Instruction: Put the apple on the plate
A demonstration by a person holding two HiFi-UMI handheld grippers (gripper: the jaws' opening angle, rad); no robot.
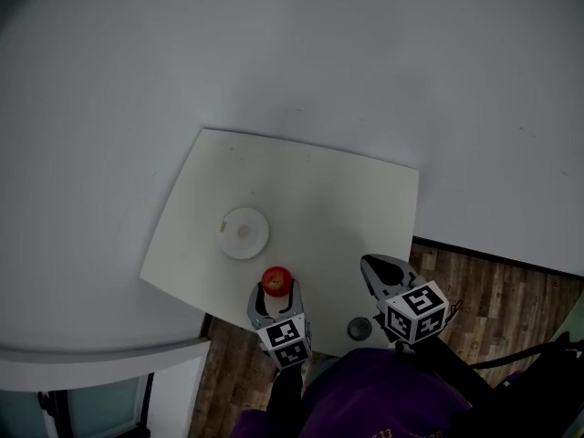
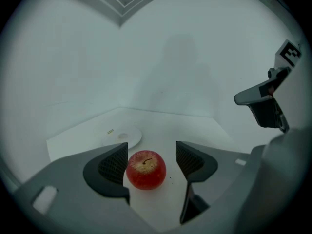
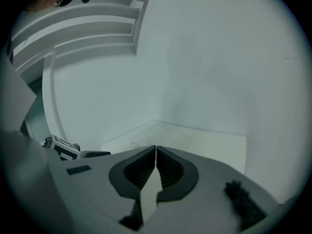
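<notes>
A red apple (image 1: 276,279) (image 2: 146,169) stands on the white table (image 1: 319,190) near its front edge. It sits between the jaws of my left gripper (image 1: 276,287) (image 2: 151,153), which is open: the left pad is close against the apple and a gap shows at the right pad. A small white plate (image 1: 245,233) (image 2: 125,137) lies just beyond the apple, to its left, with nothing on it. My right gripper (image 1: 370,266) (image 3: 155,153) hovers to the right of the apple, shut, with nothing between its jaws.
A small dark round thing (image 1: 359,328) lies at the table's front edge between the two grippers. Wooden floor (image 1: 493,281) shows to the right of the table. White walls close in behind and to the left. A person's purple garment (image 1: 383,400) fills the bottom.
</notes>
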